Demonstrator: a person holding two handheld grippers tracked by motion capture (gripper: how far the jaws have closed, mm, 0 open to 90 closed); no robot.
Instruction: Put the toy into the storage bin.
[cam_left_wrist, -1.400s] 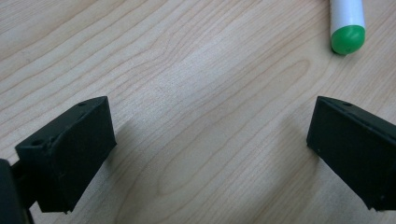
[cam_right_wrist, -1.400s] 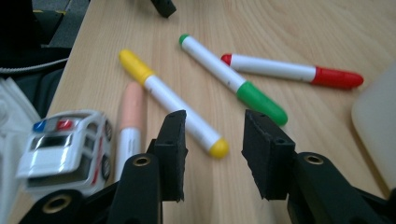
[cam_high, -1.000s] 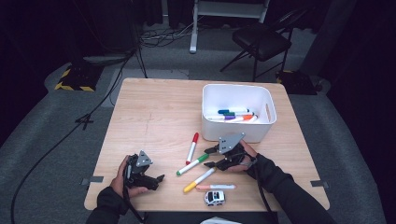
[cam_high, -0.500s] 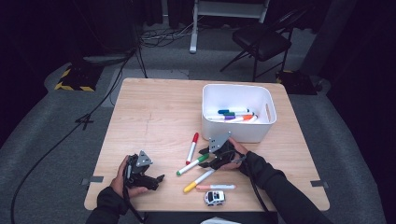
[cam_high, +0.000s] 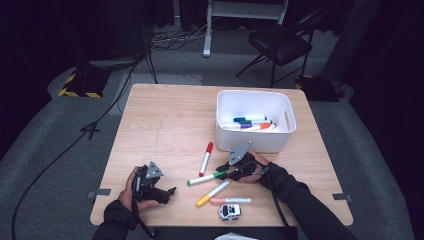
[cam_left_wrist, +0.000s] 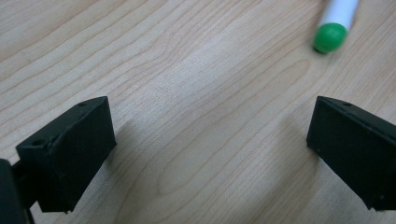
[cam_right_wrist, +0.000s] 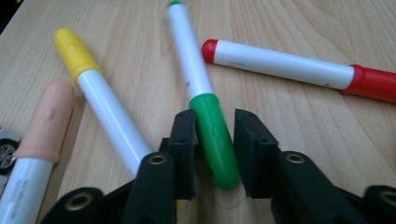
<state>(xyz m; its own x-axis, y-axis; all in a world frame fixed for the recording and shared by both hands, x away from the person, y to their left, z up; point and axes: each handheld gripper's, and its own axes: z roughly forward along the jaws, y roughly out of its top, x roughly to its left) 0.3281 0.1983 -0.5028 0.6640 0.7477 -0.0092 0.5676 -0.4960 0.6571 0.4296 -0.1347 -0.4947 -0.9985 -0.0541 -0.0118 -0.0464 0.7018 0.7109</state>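
Table (cam_high: 165, 130): pale wood with a plain grain, rectangular, matte.
Bin (cam_high: 254, 102): white plastic, rounded corners, a slot handle in its right wall; it stands at the table's far right and holds several markers laid side by side.
Green marker (cam_right_wrist: 205, 100): white barrel, glossy green cap with a rounded end, green plug at the other end; it lies flat on the wood near the front middle of the table, cap toward the right gripper.
Red marker (cam_right_wrist: 299, 67): white barrel, red cap and red end, lying just beyond the green one, apart from it.
Yellow marker (cam_right_wrist: 100, 100): white barrel, yellow cap, lying beside the green marker on the gripper's left.
Peach marker (cam_right_wrist: 37, 140): peach cap, white barrel, at the table's front edge.
Toy car (cam_high: 230, 211): small, white and grey, just in front of the peach marker.
Right gripper (cam_right_wrist: 212, 135): held low and level by the right hand (cam_high: 255, 162), pointing left across the table; its black jaws stand either side of the green cap, narrowly apart, a sliver of gap on each side.
Left gripper (cam_left_wrist: 205, 154): resting low in the left hand (cam_high: 132, 192) at the front left corner; jaws wide apart over bare wood, with the green marker's plug end beyond them.
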